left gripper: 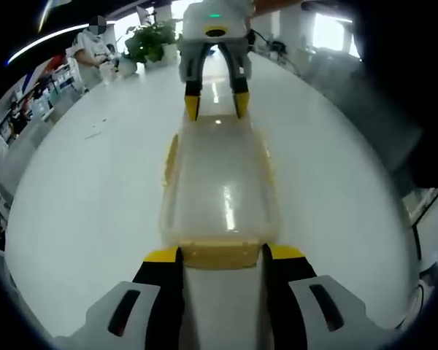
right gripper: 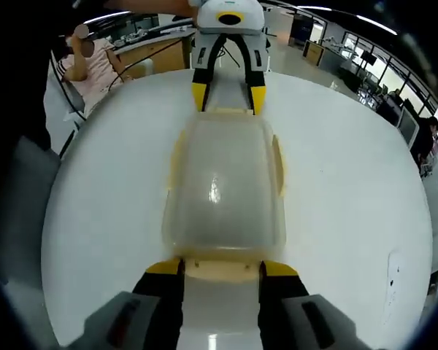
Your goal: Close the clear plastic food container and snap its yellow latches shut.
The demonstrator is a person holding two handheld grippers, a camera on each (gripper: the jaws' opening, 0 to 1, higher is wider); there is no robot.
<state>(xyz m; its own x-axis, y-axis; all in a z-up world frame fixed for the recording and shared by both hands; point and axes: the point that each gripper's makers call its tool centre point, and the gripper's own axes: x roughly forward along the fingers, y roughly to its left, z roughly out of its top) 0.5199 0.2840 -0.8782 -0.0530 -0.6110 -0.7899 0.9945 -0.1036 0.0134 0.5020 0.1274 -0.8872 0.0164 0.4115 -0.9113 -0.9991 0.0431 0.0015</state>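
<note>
Clear plastic container (left gripper: 220,186) lid seated on white desk (left gripper: 95,189); end latches (left gripper: 217,254) straddled by spread left tool (left gripper: 223,254) and right tool (right gripper: 219,267), apparently unsnapped; side latches unclear.

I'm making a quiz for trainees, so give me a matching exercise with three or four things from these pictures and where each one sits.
Things:
1. clear plastic food container
2. left gripper
3. right gripper
4. green potted plant

Places or states:
A. at the far end of the container in the left gripper view
B. far edge of the white round table
C. middle of the table, lid on
D. at the near yellow end latch in the left gripper view

Pairs: 1-C, 2-D, 3-A, 4-B
</note>
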